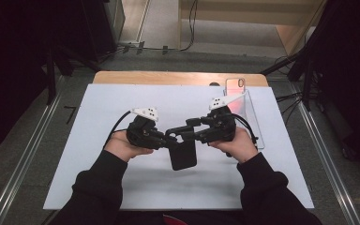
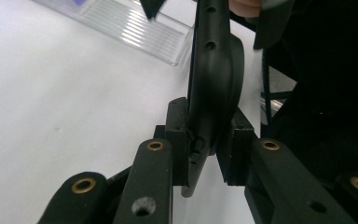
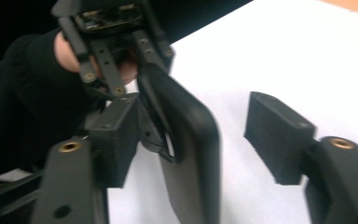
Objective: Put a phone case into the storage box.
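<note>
The left gripper's (image 2: pixel 205 154) jaws were clamped on the edge of a black phone case (image 1: pixel 183 154), the pads pressing both faces of its thin wall. The right gripper's (image 3: pixel 205 140) jaws stood parted: one pad lay against the case, while the other stood well apart from it, so this grip looked released. The case hung between the two grippers above the middle of the tabletop (image 1: pixel 98 187), with its lower end toward six o'clock.

The case was matte black, a shallow tray with rounded corners and a raised lip. It looked light and somewhat bendy, likely a rubbery plastic that pads can bite without slipping. The rim near a corner seemed the stiffest place to take hold; the flat back would probably flex.

The tabletop was covered with smooth white sheet. At about one o'clock from the case, a pinkish phone (image 1: pixel 235 86) stood near a clear ribbed plastic holder (image 2: pixel 135 30).
</note>
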`<action>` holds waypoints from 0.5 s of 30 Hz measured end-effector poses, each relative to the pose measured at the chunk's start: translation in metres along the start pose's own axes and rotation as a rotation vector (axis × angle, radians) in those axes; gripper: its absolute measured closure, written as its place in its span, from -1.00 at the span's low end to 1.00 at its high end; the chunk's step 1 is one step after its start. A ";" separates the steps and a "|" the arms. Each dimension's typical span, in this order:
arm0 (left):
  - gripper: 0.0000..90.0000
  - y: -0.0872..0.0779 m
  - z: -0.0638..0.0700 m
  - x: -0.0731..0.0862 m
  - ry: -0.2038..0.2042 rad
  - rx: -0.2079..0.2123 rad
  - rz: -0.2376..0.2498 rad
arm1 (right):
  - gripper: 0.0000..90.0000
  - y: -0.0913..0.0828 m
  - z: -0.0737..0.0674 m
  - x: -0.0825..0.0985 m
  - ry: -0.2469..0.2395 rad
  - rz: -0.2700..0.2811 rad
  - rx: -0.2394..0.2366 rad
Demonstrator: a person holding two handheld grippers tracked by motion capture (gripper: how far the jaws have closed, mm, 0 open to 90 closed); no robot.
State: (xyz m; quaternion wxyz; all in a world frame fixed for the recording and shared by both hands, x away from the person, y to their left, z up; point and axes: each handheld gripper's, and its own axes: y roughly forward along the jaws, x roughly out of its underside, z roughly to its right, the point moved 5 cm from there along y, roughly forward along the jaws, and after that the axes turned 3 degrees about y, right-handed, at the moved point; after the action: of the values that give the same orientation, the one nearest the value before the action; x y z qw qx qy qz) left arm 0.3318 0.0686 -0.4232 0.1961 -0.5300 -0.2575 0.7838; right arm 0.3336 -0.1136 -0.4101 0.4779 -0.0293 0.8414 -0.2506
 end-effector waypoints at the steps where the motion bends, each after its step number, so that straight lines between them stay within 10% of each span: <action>1: 0.70 -0.002 -0.001 0.000 -0.018 -0.014 -0.012 | -0.40 -0.001 0.001 0.000 -0.001 0.011 0.014; 15: 0.70 -0.025 -0.009 -0.009 -0.186 -0.127 0.045 | -0.54 -0.003 0.008 0.003 -0.043 0.025 0.116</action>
State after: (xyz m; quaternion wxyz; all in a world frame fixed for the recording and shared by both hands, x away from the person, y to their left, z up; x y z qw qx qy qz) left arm 0.3443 0.0849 -0.4046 0.1198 -0.4718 -0.3117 0.8160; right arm 0.3379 -0.1204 -0.4145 0.4998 0.0036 0.8154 -0.2921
